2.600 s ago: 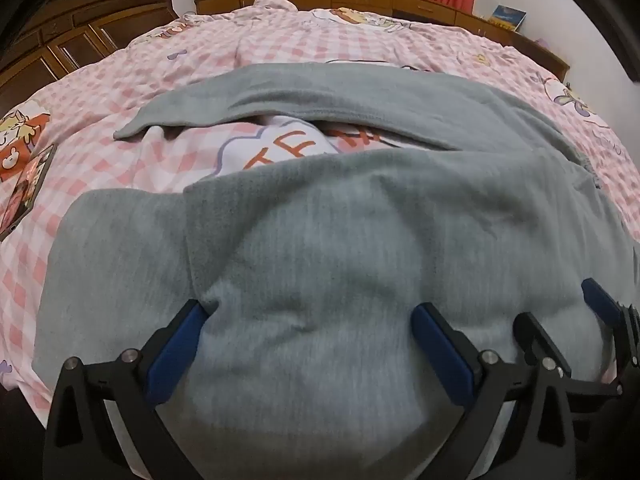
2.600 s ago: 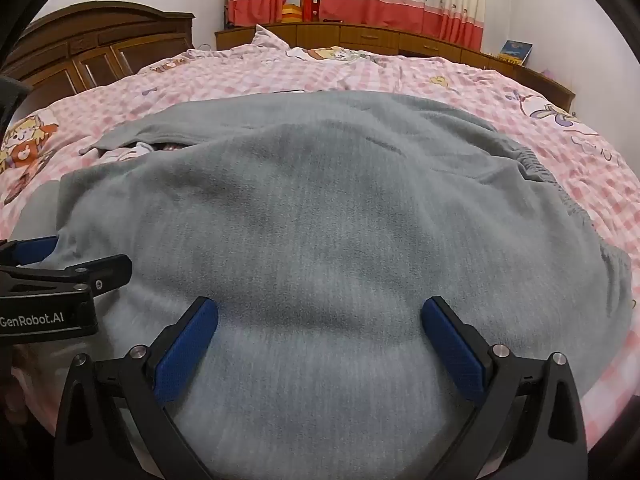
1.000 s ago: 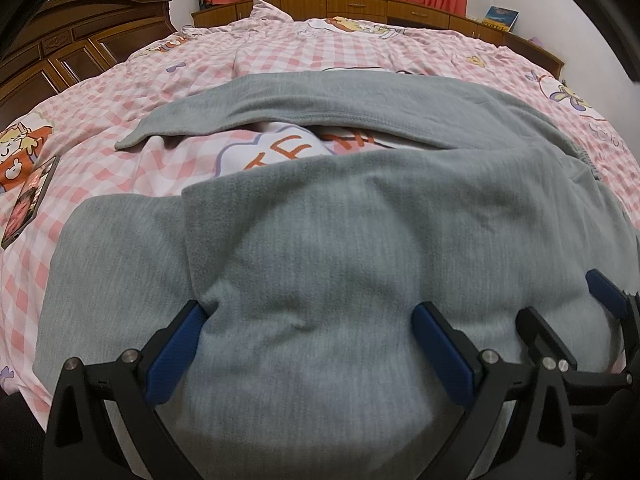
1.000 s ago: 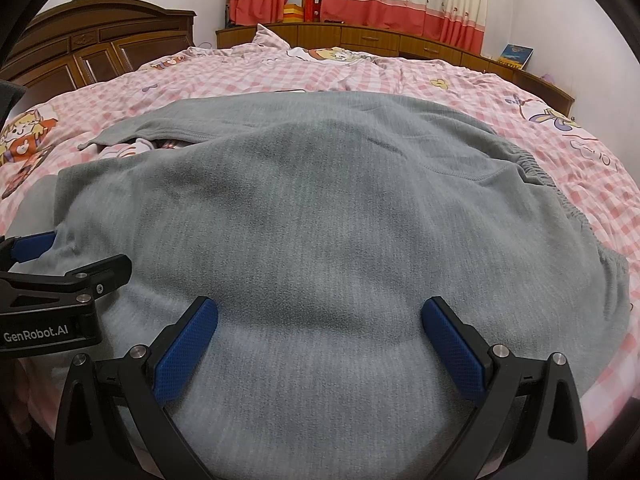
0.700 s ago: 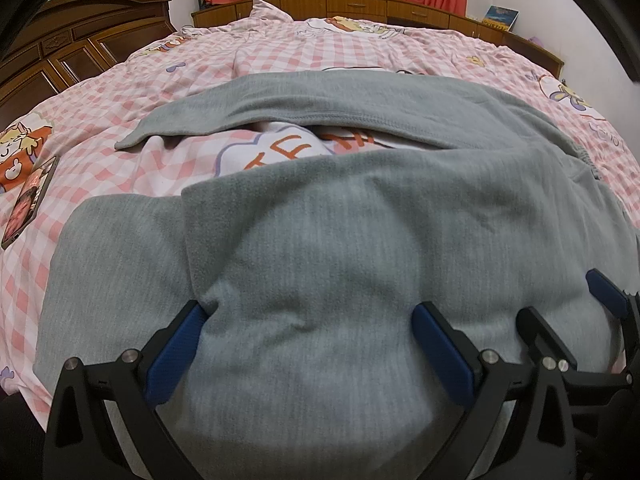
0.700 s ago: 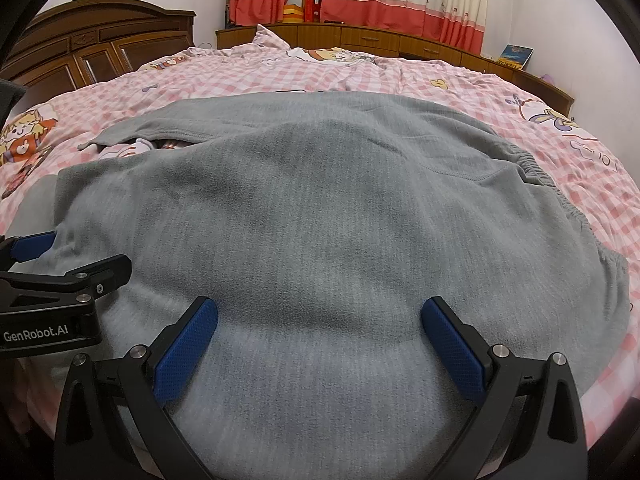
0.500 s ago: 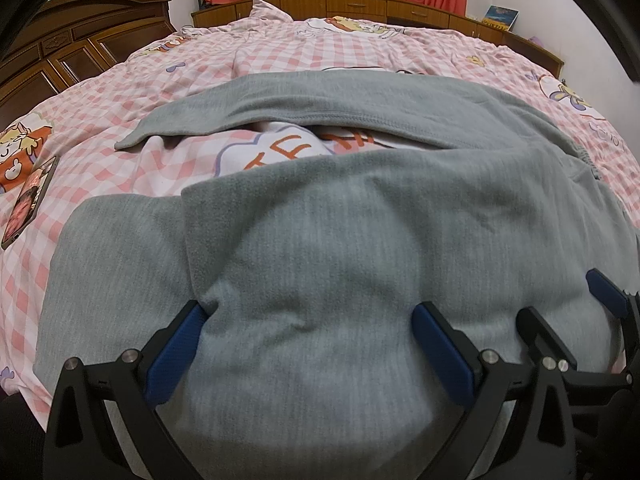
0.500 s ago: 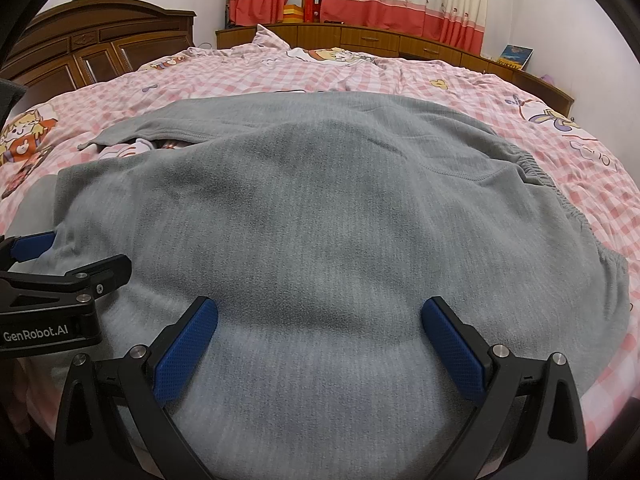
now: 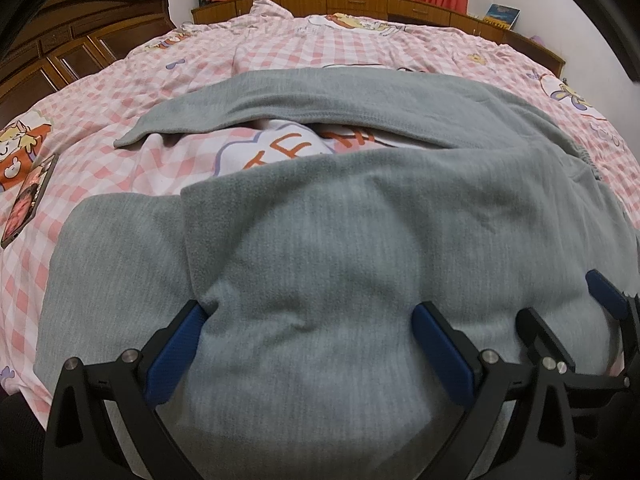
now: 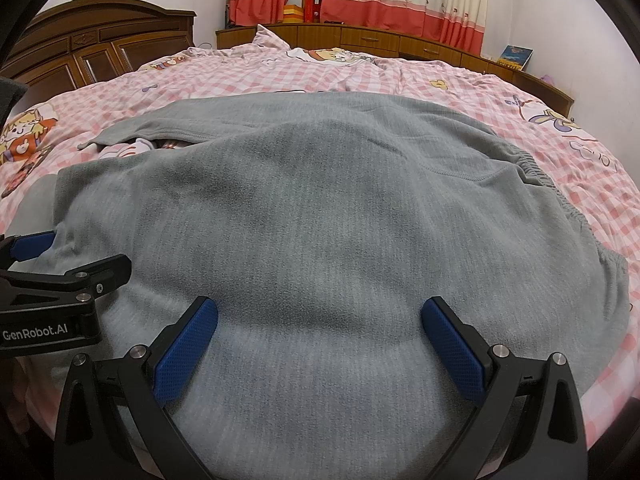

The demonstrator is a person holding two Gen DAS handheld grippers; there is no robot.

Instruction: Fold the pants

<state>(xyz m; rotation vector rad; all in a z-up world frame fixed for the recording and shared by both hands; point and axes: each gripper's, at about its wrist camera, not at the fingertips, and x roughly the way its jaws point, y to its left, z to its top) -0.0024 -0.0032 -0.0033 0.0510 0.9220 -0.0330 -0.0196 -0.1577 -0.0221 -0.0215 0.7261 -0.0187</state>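
Note:
Grey fleece pants lie spread on the bed, one leg reaching far left, the near leg partly doubled back on itself at the left. The elastic waistband is at the right. My left gripper is open, its blue pads wide apart over the near cloth, nothing pinched between them. My right gripper is open too, resting over the near edge of the pants. The left gripper shows at the left of the right wrist view, the right gripper at the right of the left wrist view.
The pink checked quilt covers the whole bed. A phone lies on it at the far left. A dark wooden headboard stands at the left, a low wooden cabinet and curtains at the back.

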